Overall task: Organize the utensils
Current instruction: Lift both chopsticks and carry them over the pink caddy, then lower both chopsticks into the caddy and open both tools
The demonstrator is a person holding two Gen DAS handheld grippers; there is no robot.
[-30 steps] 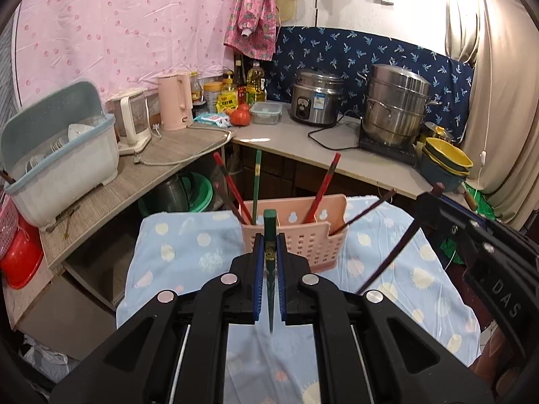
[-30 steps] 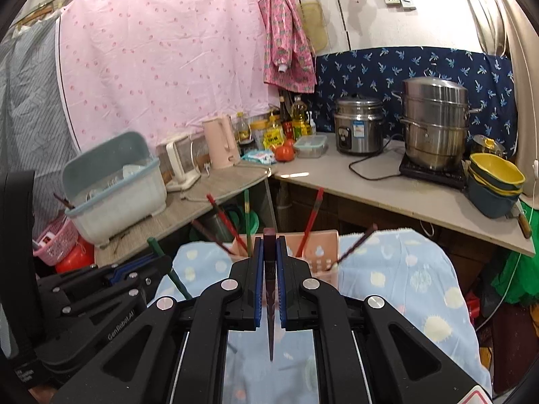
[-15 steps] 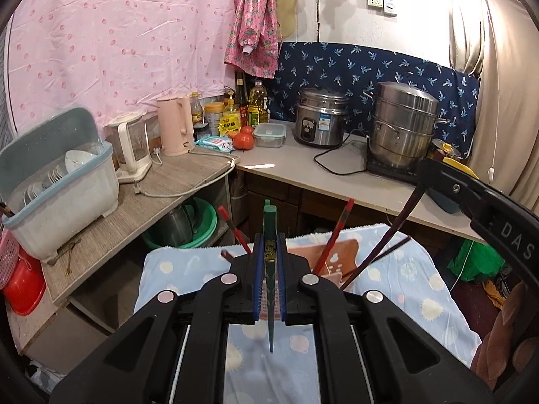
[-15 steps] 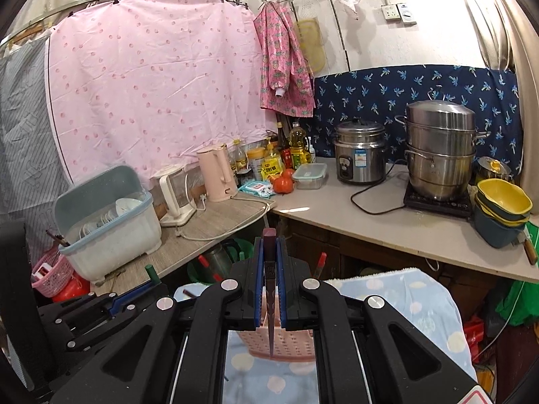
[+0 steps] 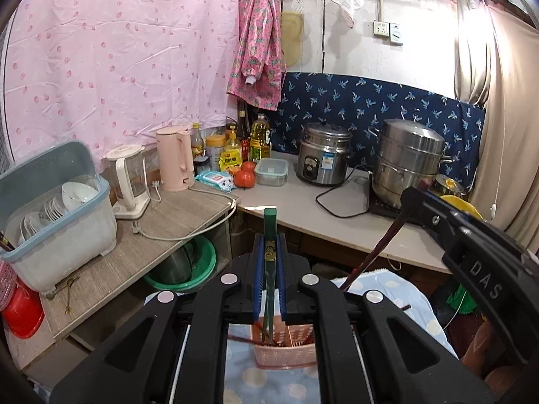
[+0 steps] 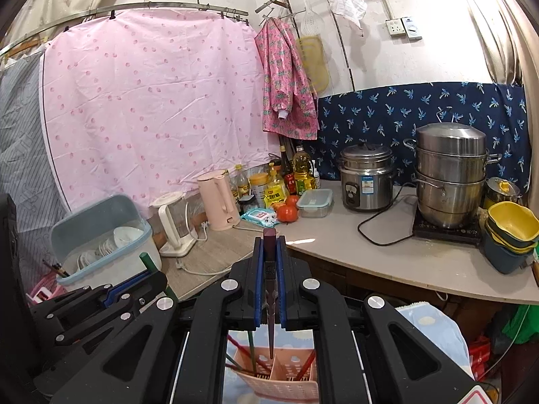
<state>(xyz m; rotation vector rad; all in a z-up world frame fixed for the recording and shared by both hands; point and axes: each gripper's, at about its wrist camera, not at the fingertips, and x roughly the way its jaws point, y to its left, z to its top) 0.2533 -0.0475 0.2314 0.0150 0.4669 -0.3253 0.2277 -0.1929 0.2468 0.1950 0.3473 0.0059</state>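
In the left wrist view the left gripper (image 5: 269,262) sits at lower centre, its blue-lined jaws clamped on a green chopstick (image 5: 269,232) that stands upright between them, its square top poking above the fingers and its tip hanging over the pink basket (image 5: 286,350) at the bottom of the frame; the basket rests on a blue dotted cloth (image 5: 397,289) and holds several red and dark sticks; at the right edge the right gripper (image 5: 409,202) reaches in, holding a dark maroon chopstick (image 5: 374,252) that slants down to the left toward the basket; in the right wrist view that gripper (image 6: 269,266) fills the lower centre, jaws pinched tight on the maroon chopstick, whose point hangs just above the basket's divider; the left gripper shows at lower left there, the green stick jutting from it; a grey countertop (image 5: 296,208) with a rice cooker (image 5: 323,155) crosses mid-frame.
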